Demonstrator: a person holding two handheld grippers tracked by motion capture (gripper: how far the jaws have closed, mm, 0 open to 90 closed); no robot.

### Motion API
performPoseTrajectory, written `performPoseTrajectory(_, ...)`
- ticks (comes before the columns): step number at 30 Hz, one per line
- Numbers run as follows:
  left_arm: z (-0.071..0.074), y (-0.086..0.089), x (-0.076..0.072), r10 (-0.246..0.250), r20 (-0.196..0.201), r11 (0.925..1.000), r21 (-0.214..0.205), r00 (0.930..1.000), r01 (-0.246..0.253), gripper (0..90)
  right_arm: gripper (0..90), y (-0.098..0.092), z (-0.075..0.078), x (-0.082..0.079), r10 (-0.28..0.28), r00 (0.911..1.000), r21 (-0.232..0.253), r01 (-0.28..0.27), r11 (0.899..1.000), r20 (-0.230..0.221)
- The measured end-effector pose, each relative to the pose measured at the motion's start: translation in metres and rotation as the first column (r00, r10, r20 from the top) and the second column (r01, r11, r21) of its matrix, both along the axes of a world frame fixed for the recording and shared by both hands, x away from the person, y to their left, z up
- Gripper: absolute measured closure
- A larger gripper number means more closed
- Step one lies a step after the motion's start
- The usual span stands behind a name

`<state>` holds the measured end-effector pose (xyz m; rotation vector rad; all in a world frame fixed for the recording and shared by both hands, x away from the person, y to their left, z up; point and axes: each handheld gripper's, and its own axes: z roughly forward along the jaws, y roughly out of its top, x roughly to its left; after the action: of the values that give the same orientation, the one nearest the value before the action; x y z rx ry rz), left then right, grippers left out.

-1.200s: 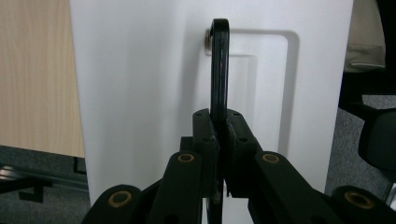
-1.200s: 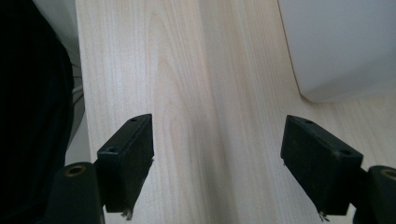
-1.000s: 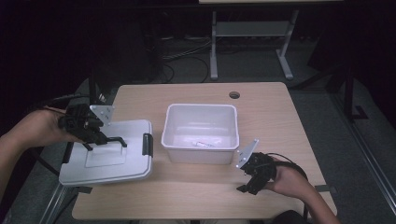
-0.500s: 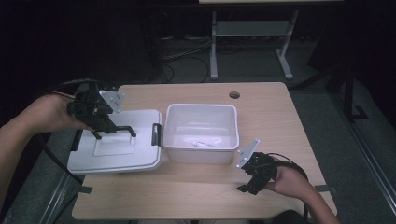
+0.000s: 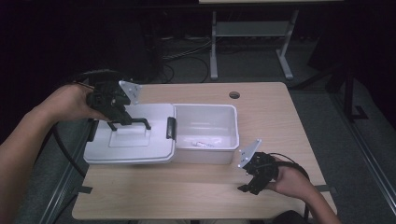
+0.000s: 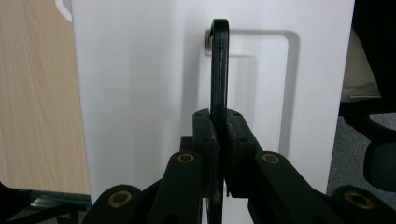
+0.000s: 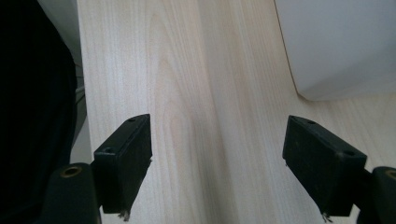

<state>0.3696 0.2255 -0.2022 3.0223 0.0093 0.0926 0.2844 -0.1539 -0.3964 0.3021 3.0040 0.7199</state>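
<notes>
The room is dark, and a light wooden tabletop (image 5: 275,121) sits in the middle. The left claw (image 5: 122,116) is clamped on the black handle (image 6: 219,65) of a white lid (image 5: 140,149). The lid hangs at the left side of the tabletop, and its right edge touches or just overlaps the open white bin (image 5: 208,133). Something small lies inside the bin, maybe a wrapper. The right claw (image 7: 217,163) is spread wide with nothing in it, low over the bare wood near the bin's corner.
</notes>
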Motion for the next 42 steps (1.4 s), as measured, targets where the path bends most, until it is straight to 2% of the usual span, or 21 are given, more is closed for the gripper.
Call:
performPoseTrajectory(13, -0.002, -0.031, 0.018, -0.014, -0.008, 0.9998, -0.011, 0.9999, 0.014, 84.6, 22.9, -0.003, 0.002, -0.002, -0.004, 1.0, 0.003, 0.004, 1.0, 0.007)
performPoseTrajectory(31, -0.007, -0.073, 0.037, -0.052, -0.015, 0.9987, 0.002, 0.9985, 0.052, 84.6, 22.4, -0.004, 0.002, -0.005, 0.007, 0.9999, 0.007, -0.007, 1.0, 0.011)
performPoseTrajectory(36, -0.008, -0.085, 0.042, -0.052, -0.019, 0.9986, -0.015, 0.9985, 0.051, 84.6, 22.4, -0.007, 0.0, -0.005, 0.001, 0.9999, 0.011, -0.001, 1.0, 0.01)
performPoseTrajectory(42, -0.011, -0.101, 0.047, -0.068, -0.018, 0.9976, -0.01, 0.9975, 0.068, 84.6, 22.4, -0.012, -0.001, -0.007, -0.008, 0.9999, 0.016, 0.008, 1.0, 0.007)
